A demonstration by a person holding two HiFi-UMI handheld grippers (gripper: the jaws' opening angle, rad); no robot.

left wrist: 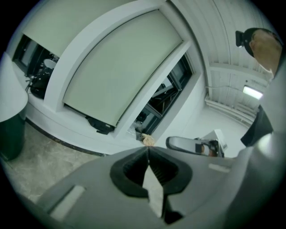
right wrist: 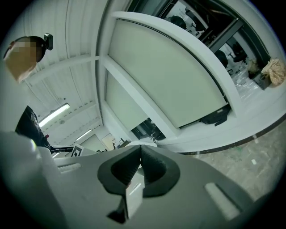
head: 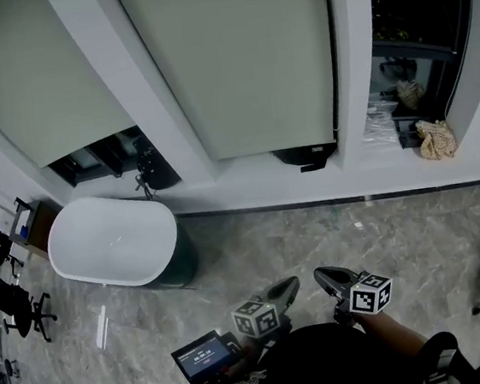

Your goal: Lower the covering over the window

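- The left gripper (head: 290, 286) and the right gripper (head: 322, 274) are side by side, jaws pressed together, gripping nothing.
- Well ahead of both tools hang 2 pale coverings: the middle blind (head: 233, 58) is nearly down, and the left blind (head: 37, 72) stops above a dark gap.
- Ahead and right of the right gripper is an uncovered pane (head: 426, 45); that hand looks nearer it.
- Each blind's bottom edge runs crosswise to the jaws.
- The text on a small screen (head: 203, 355) just behind the left gripper is too small to read.
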